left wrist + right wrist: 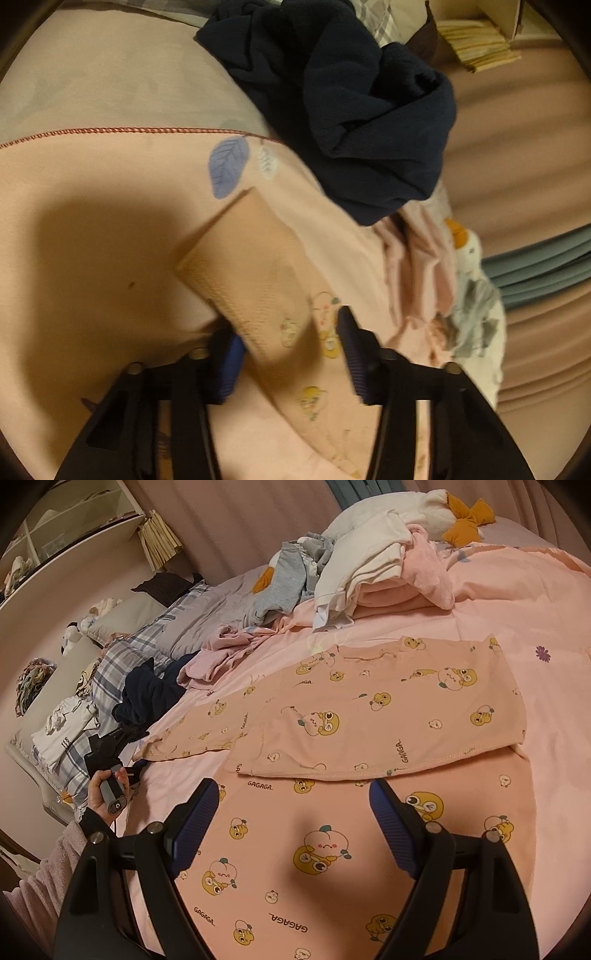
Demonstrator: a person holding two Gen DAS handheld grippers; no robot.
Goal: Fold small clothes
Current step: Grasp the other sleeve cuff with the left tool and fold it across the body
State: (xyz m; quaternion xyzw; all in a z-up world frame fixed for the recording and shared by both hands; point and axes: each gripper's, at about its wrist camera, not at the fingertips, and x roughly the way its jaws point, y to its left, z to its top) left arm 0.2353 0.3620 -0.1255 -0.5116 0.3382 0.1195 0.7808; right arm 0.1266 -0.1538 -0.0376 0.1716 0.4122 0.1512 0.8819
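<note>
A pink cartoon-print top [369, 709] lies flat on the pink bedspread [517, 602], partly folded, one sleeve stretched to the left. My right gripper [291, 812] is open and empty just above the garment's near part. In the left wrist view my left gripper [291, 350] is open, its jaws standing either side of the sleeve's ribbed cuff [240, 273], which lies on the bedspread [92, 229]. It shows small in the right wrist view [136, 768] at the sleeve's end.
A dark navy garment [351, 110] lies crumpled just beyond the cuff. A pile of white, grey and pink clothes [369, 572] and a plush duck [454, 513] sit at the back. Plaid bedding with folded white clothes [62, 731] lies left.
</note>
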